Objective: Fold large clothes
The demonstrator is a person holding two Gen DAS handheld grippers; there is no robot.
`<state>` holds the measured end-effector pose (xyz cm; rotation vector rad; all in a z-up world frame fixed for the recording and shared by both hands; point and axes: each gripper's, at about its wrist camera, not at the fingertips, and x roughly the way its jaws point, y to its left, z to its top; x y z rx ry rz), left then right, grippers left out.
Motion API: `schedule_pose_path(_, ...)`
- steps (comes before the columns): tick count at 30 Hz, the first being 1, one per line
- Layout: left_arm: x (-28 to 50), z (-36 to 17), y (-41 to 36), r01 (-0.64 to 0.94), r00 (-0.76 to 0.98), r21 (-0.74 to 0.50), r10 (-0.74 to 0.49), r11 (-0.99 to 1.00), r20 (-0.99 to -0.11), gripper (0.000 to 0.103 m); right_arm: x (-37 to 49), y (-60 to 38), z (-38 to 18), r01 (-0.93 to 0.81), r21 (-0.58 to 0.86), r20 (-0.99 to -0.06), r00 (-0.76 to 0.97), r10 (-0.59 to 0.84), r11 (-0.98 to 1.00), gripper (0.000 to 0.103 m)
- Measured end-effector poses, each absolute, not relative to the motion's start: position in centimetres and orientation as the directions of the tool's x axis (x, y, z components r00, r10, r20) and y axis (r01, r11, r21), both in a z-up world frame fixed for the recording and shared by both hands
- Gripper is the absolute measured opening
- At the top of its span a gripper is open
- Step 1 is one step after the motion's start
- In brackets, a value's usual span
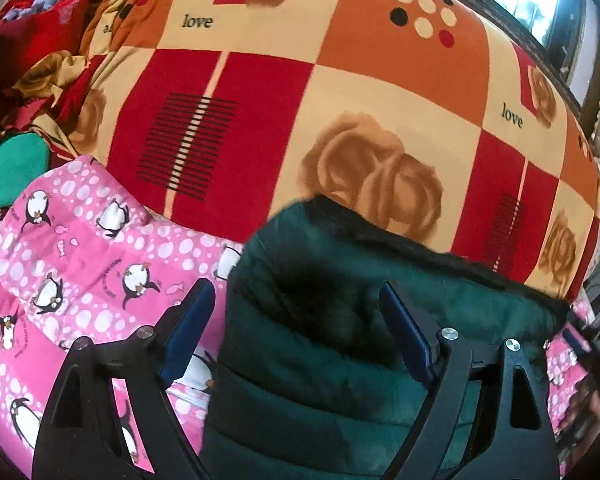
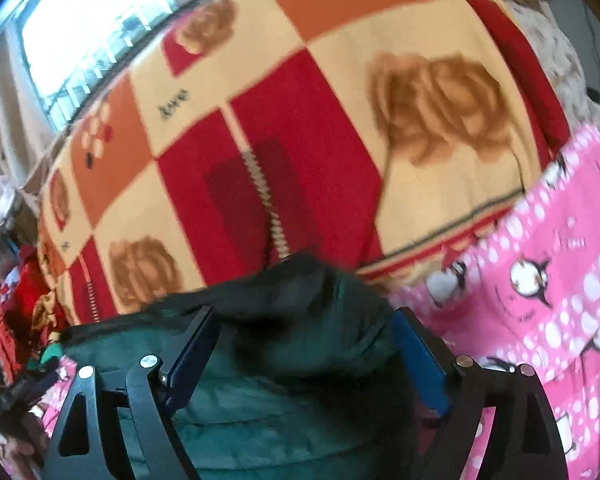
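A dark green quilted jacket (image 1: 340,320) with a black fur-trimmed edge lies on a pink penguin-print quilt (image 1: 72,256). My left gripper (image 1: 296,292) is open, its blue-padded fingers (image 1: 192,320) straddling the jacket's left edge. In the right wrist view the same jacket (image 2: 268,400) fills the lower middle, and my right gripper (image 2: 304,320) is open with the jacket's folded end lying between its fingers (image 2: 192,344). The pink quilt (image 2: 560,280) is at the right there. This view is blurred.
A large red, orange and cream checked blanket with roses (image 1: 320,100) covers the bed behind the jacket. A heap of red and green clothes (image 1: 20,60) lies at the far left. A bright window (image 2: 100,20) stands beyond the bed.
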<state>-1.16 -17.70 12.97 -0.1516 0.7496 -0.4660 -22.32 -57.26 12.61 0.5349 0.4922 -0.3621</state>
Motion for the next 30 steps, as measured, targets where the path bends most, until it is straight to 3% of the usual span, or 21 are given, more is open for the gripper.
schedule_pose_path(5,-0.8,11.7,-19.8,0.352,0.624,-0.248,-0.424,0.902,-0.656,0.084,-19.1,-54.3,12.7,0.372,0.297,-0.591,0.795,-0.137,0.879,0.086)
schedule_pose_path(10,0.5,9.2,-21.9,0.314,0.610,-0.138,-0.311,0.939,-0.729,0.084,-13.8,-52.0,10.0,0.325,0.130,-0.686,0.712,-0.152,0.937,0.086)
schedule_pose_path(16,1.8,7.5,-22.0,0.291,0.622,-0.127,-0.289,0.948,-0.728,0.088,-9.7,-52.6,6.2,0.332,0.059,-0.780,0.604,-0.164,0.942,0.088)
schedule_pose_path(21,2.4,6.7,-22.2,0.271,0.611,-0.133,-0.277,0.953,-0.741,0.092,-8.6,-53.0,4.9,0.355,0.051,-0.784,0.593,-0.182,0.934,0.092)
schedule_pose_path(26,2.5,6.7,-22.1,0.273,0.605,-0.137,-0.280,0.952,-0.745,0.093,-10.1,-51.8,7.2,0.373,0.052,-0.750,0.627,-0.211,0.926,0.091)
schedule_pose_path(30,2.2,8.1,-21.9,0.268,0.607,-0.148,-0.286,0.952,-0.741,0.093,-10.5,-50.2,9.3,0.311,0.120,-0.721,0.680,-0.132,0.943,0.091)
